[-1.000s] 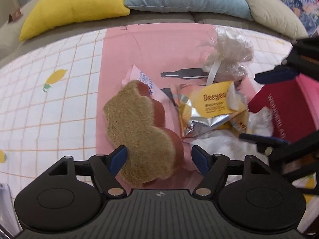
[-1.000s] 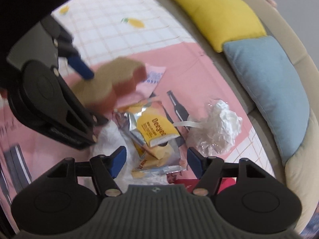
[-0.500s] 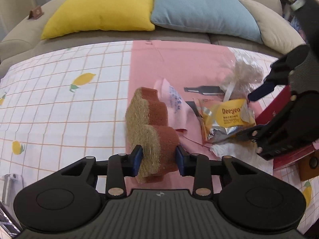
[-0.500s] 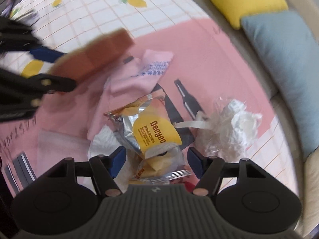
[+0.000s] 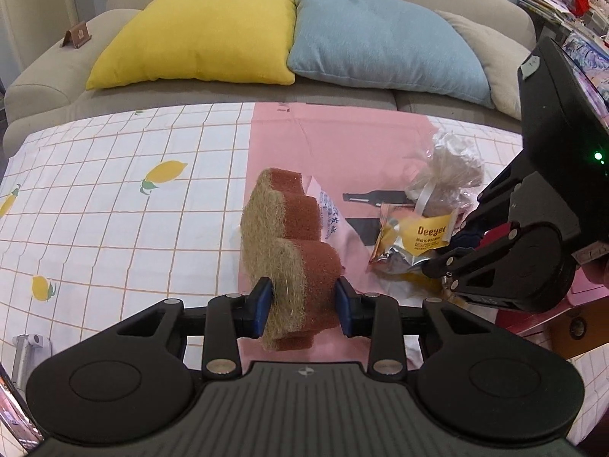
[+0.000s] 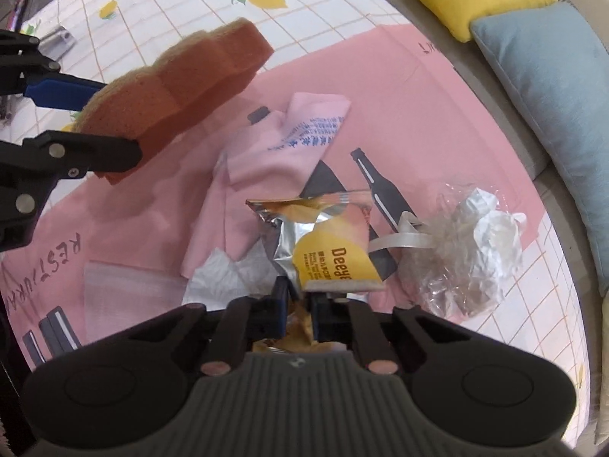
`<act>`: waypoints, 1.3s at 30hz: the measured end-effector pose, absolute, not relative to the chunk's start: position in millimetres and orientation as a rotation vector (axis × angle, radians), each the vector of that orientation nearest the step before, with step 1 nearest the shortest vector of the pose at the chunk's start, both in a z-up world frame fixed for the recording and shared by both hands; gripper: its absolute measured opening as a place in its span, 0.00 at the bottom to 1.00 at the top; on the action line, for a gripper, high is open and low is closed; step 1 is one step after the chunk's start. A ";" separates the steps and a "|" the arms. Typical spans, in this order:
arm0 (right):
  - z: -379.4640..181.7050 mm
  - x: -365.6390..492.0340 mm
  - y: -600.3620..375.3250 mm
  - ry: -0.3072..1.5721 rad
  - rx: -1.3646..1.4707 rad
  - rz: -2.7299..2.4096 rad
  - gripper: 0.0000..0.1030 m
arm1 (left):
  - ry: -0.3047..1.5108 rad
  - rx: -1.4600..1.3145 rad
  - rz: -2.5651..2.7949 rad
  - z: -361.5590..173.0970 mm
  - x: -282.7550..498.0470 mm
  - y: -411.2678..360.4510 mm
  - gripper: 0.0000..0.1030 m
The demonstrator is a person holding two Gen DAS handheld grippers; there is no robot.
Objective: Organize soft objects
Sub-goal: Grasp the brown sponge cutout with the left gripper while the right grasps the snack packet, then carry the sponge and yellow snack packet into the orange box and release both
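Item: sponge [image 5: 289,251], brown, scalloped. Your left tongs [image 5: 303,302] are clamped on its near end; it is lifted clear of the pink cloth [image 5: 342,141], long axis running away from you along the tongs' line.

Item: yellow snack packet [image 6: 327,251]. It lies on the cloth directly ahead of your right tongs [image 6: 298,304], whose jaws have just been closing and now pinch its near foil edge.

Item: crumpled clear bag [image 6: 468,251]. It lies just right of the packet, nearest your right hand, untouched.
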State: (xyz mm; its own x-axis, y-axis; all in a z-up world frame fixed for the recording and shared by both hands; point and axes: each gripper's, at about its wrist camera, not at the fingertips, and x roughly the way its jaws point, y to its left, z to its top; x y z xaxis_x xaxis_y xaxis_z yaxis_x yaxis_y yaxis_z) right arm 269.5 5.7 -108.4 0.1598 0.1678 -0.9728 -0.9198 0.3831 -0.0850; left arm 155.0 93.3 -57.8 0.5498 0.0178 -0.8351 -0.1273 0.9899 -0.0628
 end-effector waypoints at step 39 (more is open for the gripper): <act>13.1 116.7 -154.7 0.934 -0.126 0.675 0.00 | 0.878 -0.217 -0.117 24.4 62.4 12.5 0.38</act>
